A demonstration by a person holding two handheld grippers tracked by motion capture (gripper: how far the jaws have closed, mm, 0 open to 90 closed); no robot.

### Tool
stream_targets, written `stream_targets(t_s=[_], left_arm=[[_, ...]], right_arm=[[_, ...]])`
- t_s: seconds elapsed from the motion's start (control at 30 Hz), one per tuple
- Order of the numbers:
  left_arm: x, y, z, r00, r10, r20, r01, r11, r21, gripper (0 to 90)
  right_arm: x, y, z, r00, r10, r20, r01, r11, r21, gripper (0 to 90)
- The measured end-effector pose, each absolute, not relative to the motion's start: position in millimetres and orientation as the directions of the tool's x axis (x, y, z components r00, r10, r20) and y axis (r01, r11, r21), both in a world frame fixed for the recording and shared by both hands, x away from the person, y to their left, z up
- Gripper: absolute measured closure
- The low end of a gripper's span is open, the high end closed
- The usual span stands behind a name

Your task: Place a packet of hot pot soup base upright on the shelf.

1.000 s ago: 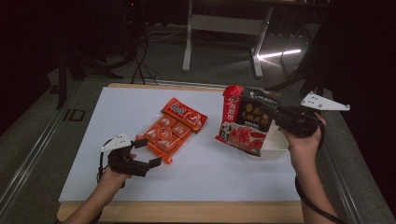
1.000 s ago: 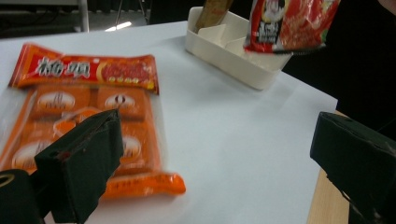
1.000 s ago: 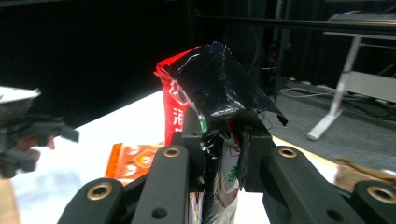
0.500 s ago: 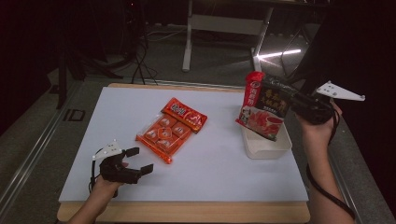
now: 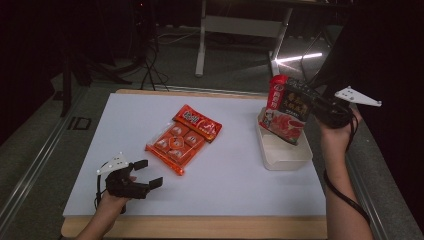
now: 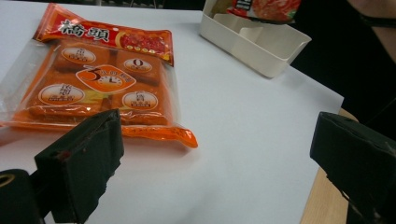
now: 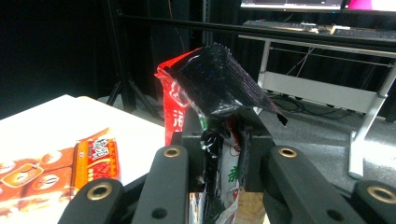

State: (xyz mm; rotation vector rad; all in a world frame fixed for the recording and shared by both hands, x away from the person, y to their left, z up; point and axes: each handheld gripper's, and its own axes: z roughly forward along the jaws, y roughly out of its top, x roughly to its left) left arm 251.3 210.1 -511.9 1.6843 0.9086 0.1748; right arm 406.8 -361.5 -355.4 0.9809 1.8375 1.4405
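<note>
The right tool is clamped on the edge of a red-and-black snack bag, its pads pinching the crinkled foil as the right gripper view shows, and holds the bag tilted in the air just above the cream tray at about three o'clock on the white counter. The left tool rests low near seven o'clock with its jaws spread wide and nothing between them. Just beyond it, toward one o'clock from that tool, the orange packet of wrapped cakes lies flat near the counter's centre, well apart from the tray.
</note>
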Motion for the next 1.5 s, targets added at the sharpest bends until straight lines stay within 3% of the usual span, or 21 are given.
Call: stream_targets(t_s=[0.33, 0.57, 0.7, 0.93, 1.27, 1.5], left_arm=[[253, 211, -514, 0.693, 0.631, -0.349, 0.479, -0.042, 0.877, 3.4], [253, 212, -515, 0.691, 0.627, -0.359, 0.487, -0.038, 0.872, 3.4], [253, 212, -516, 0.691, 0.627, -0.36, 0.488, -0.038, 0.872, 3.4], [253, 213, -516, 0.692, 0.623, -0.366, 0.49, -0.032, 0.871, 3.4], [254, 213, -517, 0.69, 0.619, -0.375, 0.497, -0.028, 0.868, 3.4], [254, 215, -518, 0.688, 0.619, -0.379, 0.499, -0.023, 0.867, 3.4]], right_arm=[[432, -361, -358, -0.559, 0.828, -0.044, 0.215, 0.195, 0.957, 76.0], [444, -356, -365, -0.632, 0.773, -0.046, 0.222, 0.237, 0.946, 75.7], [446, -357, -368, -0.645, 0.764, -0.026, 0.225, 0.223, 0.949, 75.7], [446, -358, -363, -0.641, 0.763, -0.087, 0.199, 0.274, 0.941, 75.6], [451, -352, -377, -0.709, 0.699, -0.091, 0.179, 0.304, 0.936, 73.9], [452, -348, -389, -0.736, 0.675, -0.056, 0.198, 0.293, 0.936, 72.6]])
